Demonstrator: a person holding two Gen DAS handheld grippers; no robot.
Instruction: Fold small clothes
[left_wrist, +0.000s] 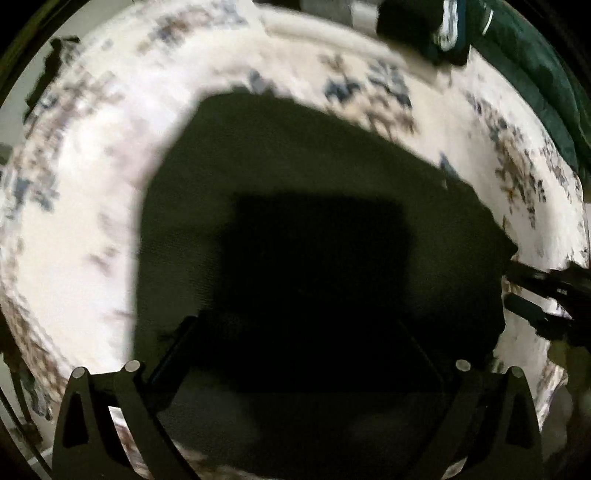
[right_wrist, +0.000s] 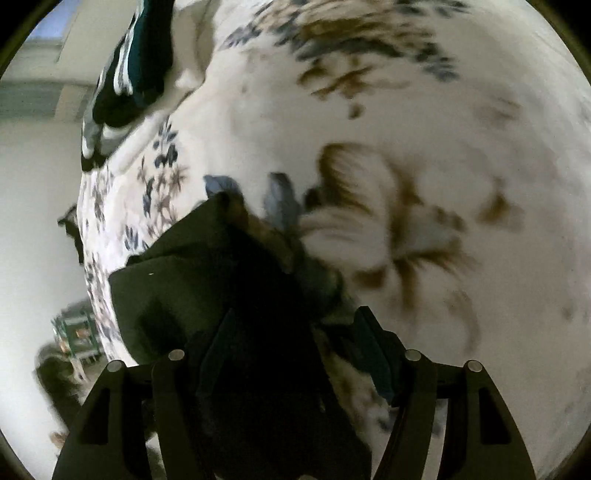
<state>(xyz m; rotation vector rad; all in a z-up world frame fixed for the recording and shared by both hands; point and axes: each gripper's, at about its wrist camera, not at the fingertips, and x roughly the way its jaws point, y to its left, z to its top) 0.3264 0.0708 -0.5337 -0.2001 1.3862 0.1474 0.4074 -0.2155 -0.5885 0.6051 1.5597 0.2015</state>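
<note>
A dark green garment lies spread flat on a white floral bedspread. My left gripper hovers over its near edge with its jaws wide apart and nothing between them. My right gripper is open, with the garment's corner lying between its fingers, not clamped. The right gripper's fingers also show in the left wrist view at the garment's right edge.
A striped dark green and white cloth pile lies at the far side of the bed; it also shows in the left wrist view. A teal fabric lies at the right. The bed's left edge drops to the floor.
</note>
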